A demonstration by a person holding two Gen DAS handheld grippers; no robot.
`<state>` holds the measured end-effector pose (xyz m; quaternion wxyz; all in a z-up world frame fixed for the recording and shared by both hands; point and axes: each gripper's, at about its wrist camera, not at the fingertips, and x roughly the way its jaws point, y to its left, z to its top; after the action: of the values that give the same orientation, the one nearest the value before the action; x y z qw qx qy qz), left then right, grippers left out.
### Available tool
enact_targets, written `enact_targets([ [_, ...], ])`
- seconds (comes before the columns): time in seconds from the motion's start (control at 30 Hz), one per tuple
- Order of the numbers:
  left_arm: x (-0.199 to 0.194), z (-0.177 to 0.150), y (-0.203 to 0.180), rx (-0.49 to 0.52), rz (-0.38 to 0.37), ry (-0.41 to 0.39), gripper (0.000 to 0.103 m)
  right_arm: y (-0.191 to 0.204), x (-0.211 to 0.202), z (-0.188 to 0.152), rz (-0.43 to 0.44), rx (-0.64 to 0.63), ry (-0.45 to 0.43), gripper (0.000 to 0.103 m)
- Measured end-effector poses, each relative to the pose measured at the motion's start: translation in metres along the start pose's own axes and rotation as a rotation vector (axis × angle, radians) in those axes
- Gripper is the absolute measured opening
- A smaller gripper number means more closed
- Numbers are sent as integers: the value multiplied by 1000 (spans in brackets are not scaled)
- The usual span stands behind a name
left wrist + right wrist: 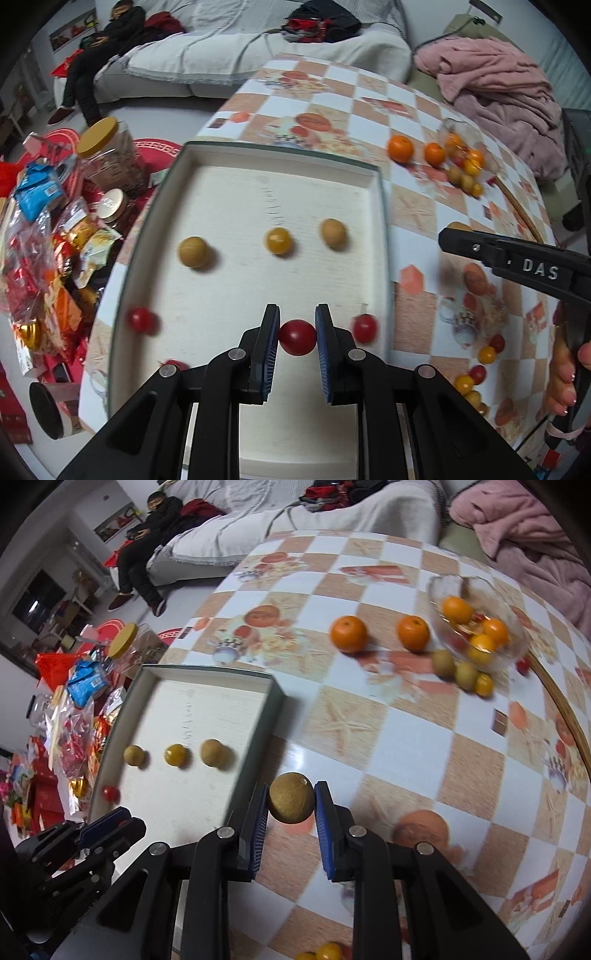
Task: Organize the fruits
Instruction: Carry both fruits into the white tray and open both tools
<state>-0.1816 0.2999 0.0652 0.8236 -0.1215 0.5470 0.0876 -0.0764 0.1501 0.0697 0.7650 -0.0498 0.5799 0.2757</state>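
Red, thin-skinned cherry tomato (297, 336) pinched in left tool (297, 338) above tray (382, 236); likely soft, bruised by hard squeezing. Brown, firm-looking longan (291, 797) clamped across its middle in right tool (291, 799) over tabletop (399, 738), beside tray. Tray: three yellow-brown fruits, several tomatoes. Glass bowl (517, 627): oranges.

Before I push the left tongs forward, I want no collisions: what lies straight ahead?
Probably the yellow fruit in the tray; the left tongs already grip a red tomato. Depth is unclear.
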Motion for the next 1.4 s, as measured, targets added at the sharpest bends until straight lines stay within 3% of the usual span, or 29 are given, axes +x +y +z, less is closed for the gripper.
enact_targets([
  [0.33, 25, 4, 43, -54, 57, 7, 21, 48, 31, 33, 32, -61, 15, 27],
  [0.67, 41, 9, 50, -46, 71, 26, 21, 65, 73, 58, 1, -76, 58, 27],
  [1.17, 51, 10, 51, -29, 104, 55, 22, 73, 98, 64, -52, -128, 72, 28],
  [1.33, 52, 11, 47, -7, 133, 65, 22, 73, 98, 66, -26, -131, 83, 40],
  [1.37, 52, 11, 47, -4, 141, 66, 26, 72, 97, 66, -23, -127, 84, 43],
  [1.4, 52, 11, 46, -2, 151, 66, 48, 71, 95, 66, -19, -122, 80, 49],
])
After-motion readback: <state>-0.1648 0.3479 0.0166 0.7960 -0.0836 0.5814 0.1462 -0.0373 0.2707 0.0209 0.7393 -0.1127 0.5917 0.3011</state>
